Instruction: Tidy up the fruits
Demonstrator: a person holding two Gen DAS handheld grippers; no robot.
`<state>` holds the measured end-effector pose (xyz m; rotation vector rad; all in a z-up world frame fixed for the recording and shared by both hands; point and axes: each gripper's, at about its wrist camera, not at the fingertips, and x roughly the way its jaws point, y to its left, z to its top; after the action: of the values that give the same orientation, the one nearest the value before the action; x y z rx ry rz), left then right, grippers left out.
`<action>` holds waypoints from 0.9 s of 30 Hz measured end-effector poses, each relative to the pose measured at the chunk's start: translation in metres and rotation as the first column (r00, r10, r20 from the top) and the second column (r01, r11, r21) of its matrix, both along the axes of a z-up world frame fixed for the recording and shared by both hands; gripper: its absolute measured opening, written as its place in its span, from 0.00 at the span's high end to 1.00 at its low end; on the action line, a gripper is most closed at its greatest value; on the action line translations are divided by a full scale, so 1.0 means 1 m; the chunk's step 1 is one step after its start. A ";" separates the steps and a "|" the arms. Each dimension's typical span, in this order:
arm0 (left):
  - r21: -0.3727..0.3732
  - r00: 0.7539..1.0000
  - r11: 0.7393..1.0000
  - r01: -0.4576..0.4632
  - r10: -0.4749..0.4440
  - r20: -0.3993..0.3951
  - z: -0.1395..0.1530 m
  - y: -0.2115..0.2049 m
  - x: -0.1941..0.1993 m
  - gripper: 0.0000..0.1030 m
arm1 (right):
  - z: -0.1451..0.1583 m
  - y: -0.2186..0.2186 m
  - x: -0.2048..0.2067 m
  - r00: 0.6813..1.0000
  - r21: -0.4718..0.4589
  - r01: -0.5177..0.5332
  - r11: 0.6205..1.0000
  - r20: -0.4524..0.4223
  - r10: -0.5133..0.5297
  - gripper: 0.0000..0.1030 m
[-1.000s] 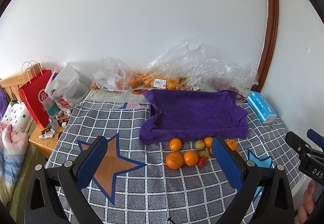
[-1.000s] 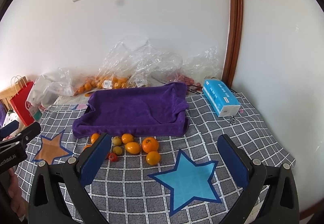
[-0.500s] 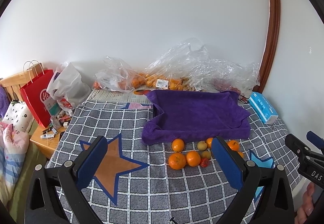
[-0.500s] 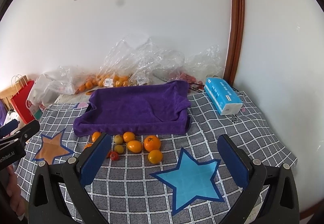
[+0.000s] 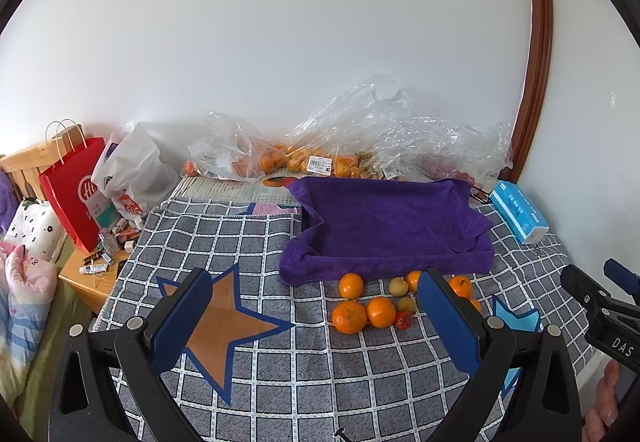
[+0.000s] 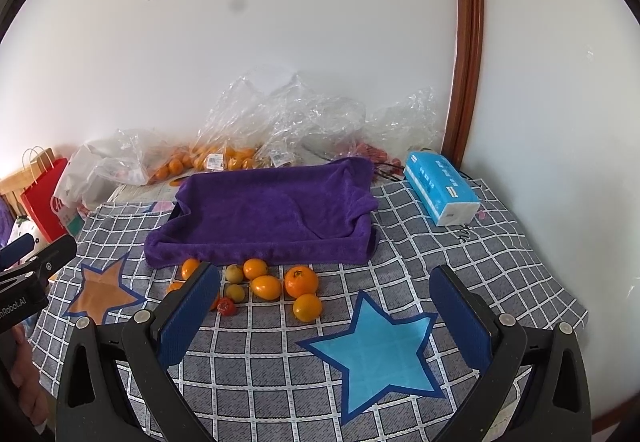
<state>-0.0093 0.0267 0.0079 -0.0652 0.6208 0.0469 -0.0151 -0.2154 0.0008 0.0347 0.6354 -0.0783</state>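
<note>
Both grippers are held above the near part of a tabletop covered by a grey checked cloth with star patches (image 6: 500, 242). The left gripper (image 5: 316, 322) has its blue-padded jaws spread wide apart, nothing between them. The right gripper (image 6: 324, 314) is likewise spread wide and empty.

A loose cluster of small round orange, yellow-green and red fruits (image 6: 260, 284) lies on the cloth, just in front of the near edge of a shallow rectangular tray draped in purple towel (image 6: 272, 210). No fruit is visible inside the tray.

Behind the tray, crumpled clear plastic bags holding more oranges (image 5: 296, 158) sit against the wall. A blue and white tissue pack (image 6: 440, 188) lies to the tray's right, apart from it.
</note>
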 end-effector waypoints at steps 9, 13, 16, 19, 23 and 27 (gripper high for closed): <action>-0.001 1.000 1.000 -0.002 0.002 -0.003 -0.001 0.000 0.004 0.00 | -0.003 0.000 0.005 1.000 0.001 -0.005 1.000 -0.006 0.005 0.00; 0.008 1.000 1.000 -0.001 0.001 -0.008 -0.002 -0.001 0.011 0.00 | -0.005 0.001 0.009 1.000 -0.005 -0.009 1.000 -0.008 0.009 0.00; 0.012 1.000 1.000 0.006 -0.006 -0.014 -0.006 -0.001 0.016 0.00 | -0.008 0.001 0.014 1.000 -0.010 -0.011 1.000 -0.015 0.011 0.00; 0.017 1.000 1.000 0.007 -0.006 -0.027 -0.014 0.000 0.024 0.00 | -0.013 0.001 0.021 1.000 -0.037 -0.002 0.999 -0.014 0.002 0.00; 0.009 0.998 1.000 0.007 -0.007 -0.055 -0.027 0.003 0.037 0.00 | -0.024 -0.001 0.034 1.000 -0.046 0.008 0.999 -0.028 -0.009 0.00; 0.013 0.997 1.000 0.007 -0.006 -0.083 -0.045 0.008 0.051 0.00 | -0.040 -0.005 0.048 0.998 -0.015 -0.022 1.000 -0.058 0.021 0.00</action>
<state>0.0416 0.0350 -0.0370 -0.0489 0.7038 0.0479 0.0325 -0.2201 -0.0393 0.0107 0.6932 -0.0634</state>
